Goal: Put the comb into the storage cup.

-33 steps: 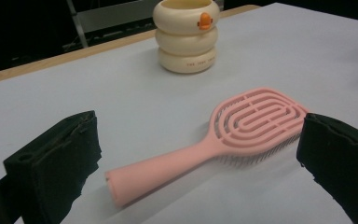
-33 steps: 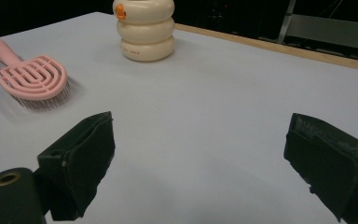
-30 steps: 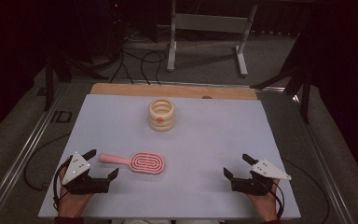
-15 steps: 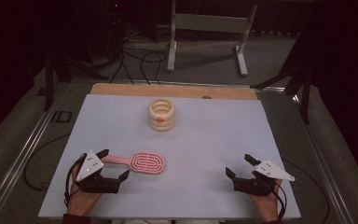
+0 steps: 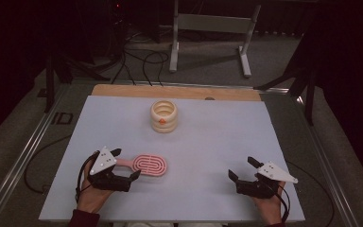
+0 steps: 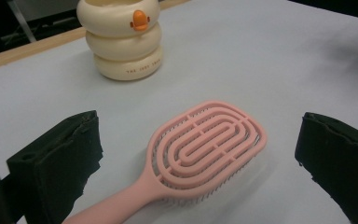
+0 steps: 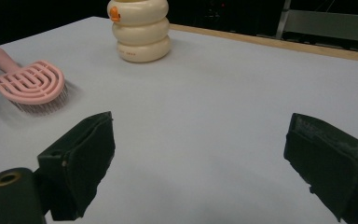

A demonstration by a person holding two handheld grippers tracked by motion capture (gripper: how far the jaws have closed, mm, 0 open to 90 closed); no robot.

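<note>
At lower left of the high view, the left hand-held gripper [image 5: 124, 165] is sitting with jaws apart, straddling the handle of the pink hairbrush [image 5: 147, 164], which is lying flat on the table [image 5: 217, 142]; nothing is gripped, so work appears barely begun. At upper centre, the cream ringed holder [image 5: 164, 116] is standing empty. At lower right, the right hand-held gripper [image 5: 244, 169] is resting with jaws apart. Dark room, cables and a metal stand [image 5: 212, 28] are lying beyond.

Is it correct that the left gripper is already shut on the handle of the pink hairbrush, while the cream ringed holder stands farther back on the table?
Not quite. The left gripper is open: in the left gripper view its jaws stand wide apart on either side of the pink hairbrush, not touching it. The cream ringed holder does stand farther back.
</note>
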